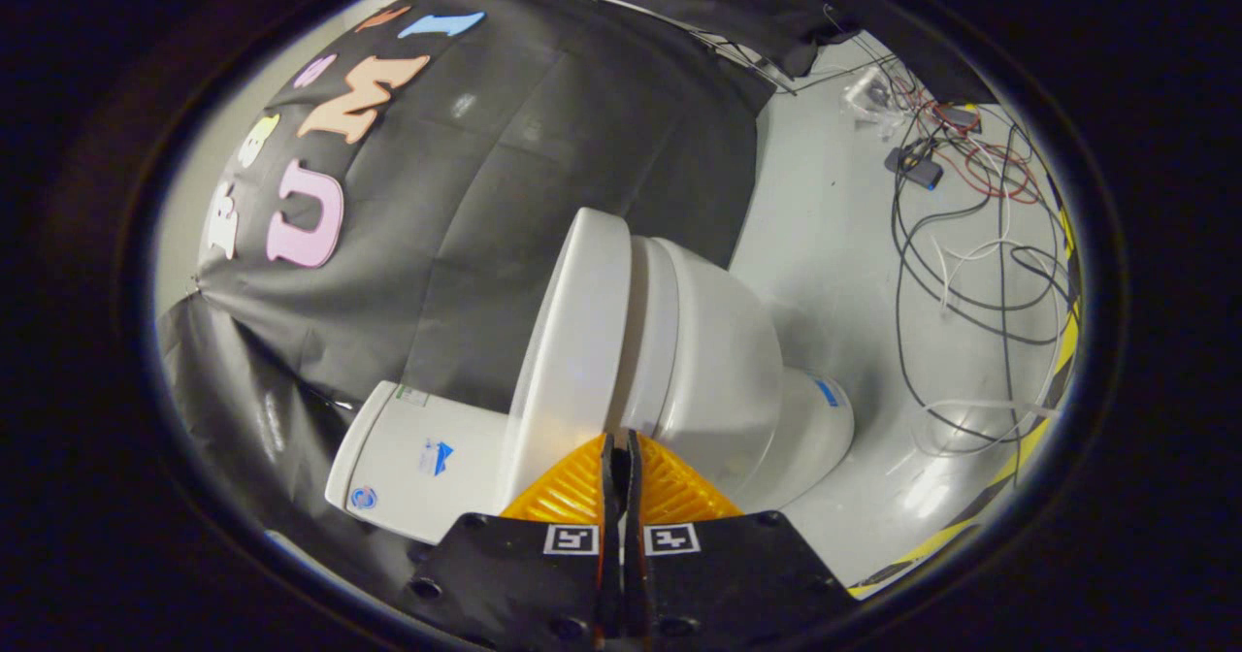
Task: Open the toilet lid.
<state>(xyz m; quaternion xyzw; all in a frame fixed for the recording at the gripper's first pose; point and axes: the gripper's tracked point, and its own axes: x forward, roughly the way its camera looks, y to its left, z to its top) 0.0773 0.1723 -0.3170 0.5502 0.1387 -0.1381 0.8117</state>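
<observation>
The hand-held gripper [620,436] is seen with its two fingers drawn together until only a thin slit is left between them; nothing is held between them. The fingertips are placed right at the near edge of the toilet lid [572,342], at the gap where the lid parts from the seat [648,327]; whether they touch the lid cannot be told.

The toilet lid is seen raised clear of the seat and turned back towards the cistern [412,458], so that its edge faces the camera. The cistern is found on the far side of the lid from the bowl, with small stickers on its face. The toilet bowl [723,371] lies just beyond the fingertips, and its base [820,419] meets the pale floor [825,244].

A black cloth wall [543,177] is hung behind the toilet. Well apart from the bowl, a tangle of black, white and red cables [970,235] is spread over the floor, and a yellow and black striped tape line [970,526] is laid along the floor's edge.
</observation>
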